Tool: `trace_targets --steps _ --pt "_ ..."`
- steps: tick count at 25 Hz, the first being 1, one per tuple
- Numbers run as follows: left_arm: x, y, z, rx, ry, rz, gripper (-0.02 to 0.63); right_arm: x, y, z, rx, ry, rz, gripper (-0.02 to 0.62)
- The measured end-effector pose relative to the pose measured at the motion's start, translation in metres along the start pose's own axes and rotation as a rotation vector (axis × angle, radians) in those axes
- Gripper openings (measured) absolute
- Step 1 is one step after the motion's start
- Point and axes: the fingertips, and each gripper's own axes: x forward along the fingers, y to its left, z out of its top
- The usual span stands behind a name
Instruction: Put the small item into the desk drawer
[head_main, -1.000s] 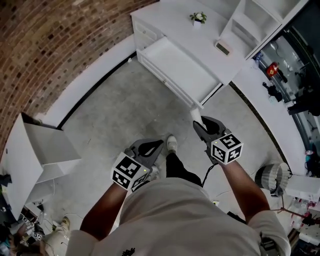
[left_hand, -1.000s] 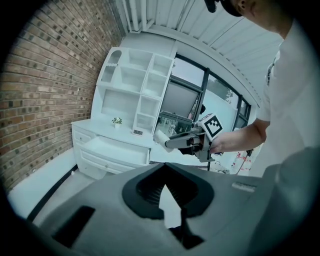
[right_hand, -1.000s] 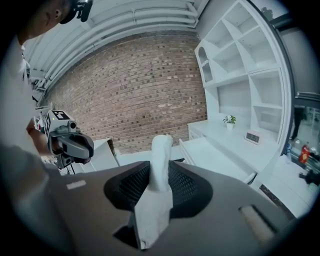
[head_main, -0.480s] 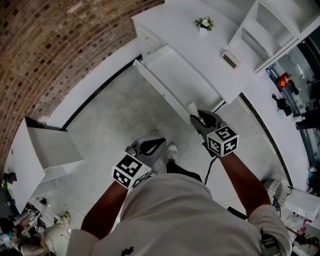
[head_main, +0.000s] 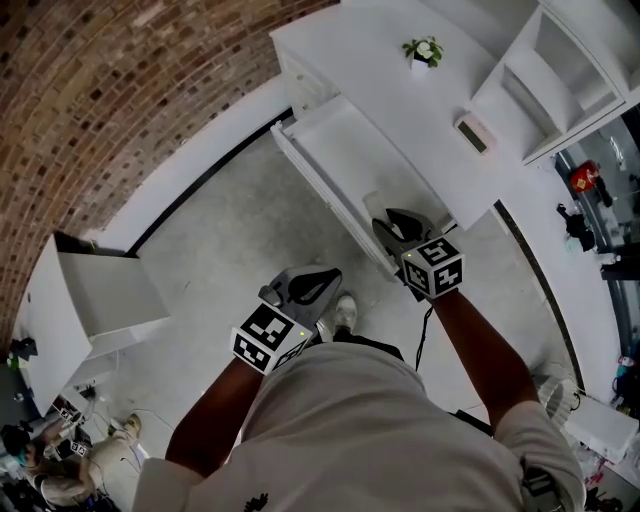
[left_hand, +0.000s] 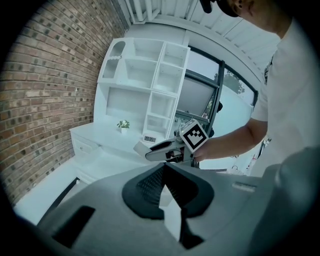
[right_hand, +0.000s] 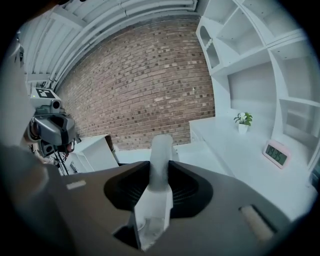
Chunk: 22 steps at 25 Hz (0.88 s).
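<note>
White item clamped in right gripper (beside open drawer).

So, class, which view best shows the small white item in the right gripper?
The right gripper view: the small white item fills the centre, clamped between the jaws of the right gripper. The head view shows only its tip beyond that gripper; the left gripper view shows it small and far off.
</note>
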Motion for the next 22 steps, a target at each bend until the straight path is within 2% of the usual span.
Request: trace_targets --steps 8,15,22 --pt "0.022 0.064 0.02 0.001 -0.005 -0.04 0.005 0.066 -0.047 0.012 0.011 0.047 -0.055 0.132" --pt "0.041 0.145 0.053 0.042 0.007 -0.098 0.005 0.14 -0.104 0.021 0.016 0.12 -0.129 0.132" --pt "0.048 0.214 0.061 0.035 0.054 -0.142 0.005 0.212 -0.146 0.008 0.047 0.212 -0.192 0.132"
